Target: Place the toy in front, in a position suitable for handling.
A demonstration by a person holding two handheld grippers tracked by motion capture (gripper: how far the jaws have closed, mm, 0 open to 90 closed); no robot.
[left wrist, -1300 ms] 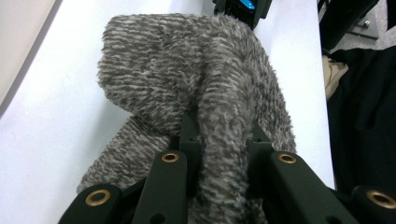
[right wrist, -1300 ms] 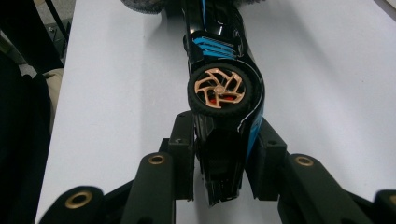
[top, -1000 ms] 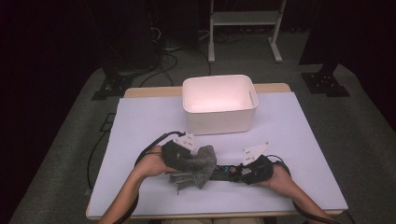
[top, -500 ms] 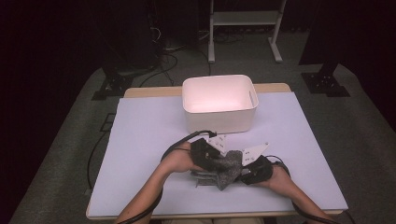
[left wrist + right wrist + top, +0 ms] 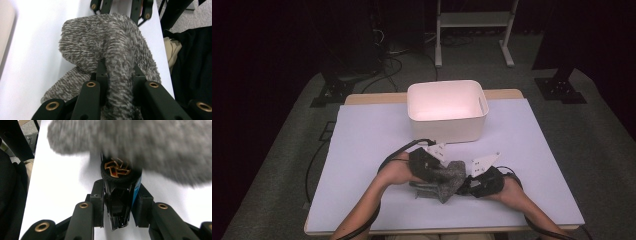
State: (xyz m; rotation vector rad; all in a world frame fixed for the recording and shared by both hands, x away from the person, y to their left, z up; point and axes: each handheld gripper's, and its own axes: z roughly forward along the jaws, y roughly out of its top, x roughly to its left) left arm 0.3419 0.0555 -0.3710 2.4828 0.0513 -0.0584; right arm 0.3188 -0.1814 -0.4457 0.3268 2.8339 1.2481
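A grey fuzzy cloth lies bunched near the table's front edge, between my two hands. My left gripper is shut on a fold of the cloth, which runs between its jaws. My right gripper is shut on a small black toy car with a blue side and an orange-spoked wheel. The car points at the cloth, which hangs over its front end. In the left gripper view the right gripper's jaws show just beyond the cloth.
A white plastic bin stands at the back middle of the lilac-covered table. Cables trail from both grippers. The table's front edge is close behind my hands, with dark clothing beyond it.
My left hand has carried the cloth to the right, up against the right gripper and over the toy car. The right hand has stayed put.
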